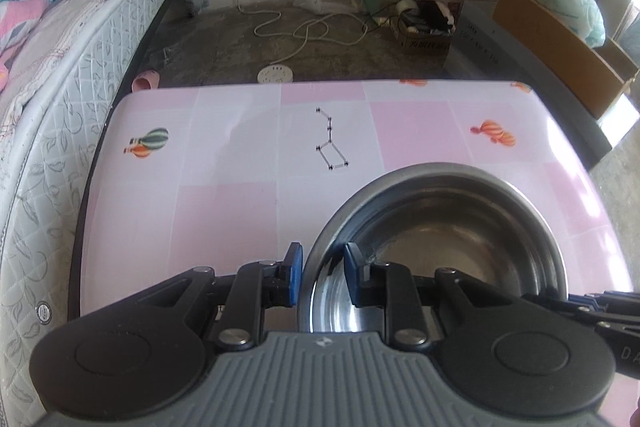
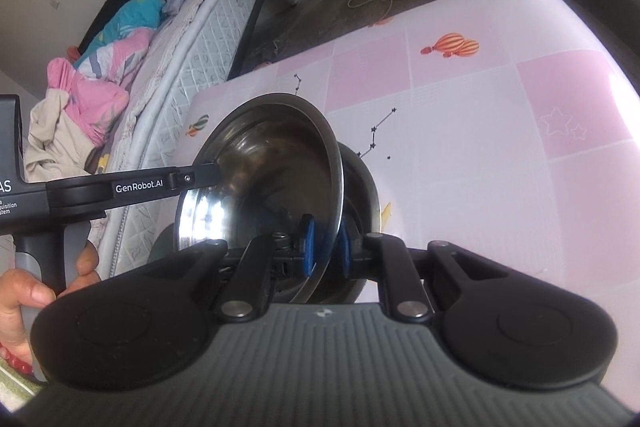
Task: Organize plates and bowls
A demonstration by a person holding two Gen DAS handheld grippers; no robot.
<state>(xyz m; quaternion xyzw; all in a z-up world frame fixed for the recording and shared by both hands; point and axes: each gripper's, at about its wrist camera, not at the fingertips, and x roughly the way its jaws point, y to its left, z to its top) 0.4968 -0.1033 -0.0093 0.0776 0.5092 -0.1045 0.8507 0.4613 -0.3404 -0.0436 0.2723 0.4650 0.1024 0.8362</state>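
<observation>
Both claws clenched on 1 steel bowl: left claw (image 1: 320,273) on its near rim, right claw (image 2: 325,247) on the opposite rim. Bowl (image 2: 264,179) tilted above pink tabletop (image 1: 224,211), over a 2nd bowl (image 2: 364,187). Nesting seemingly unfinished; no plates visible.

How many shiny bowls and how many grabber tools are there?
Metal bowls: 2, a front bowl and a back bowl behind it
Grippers: 2, the left gripper and the right gripper
Total: 4
</observation>
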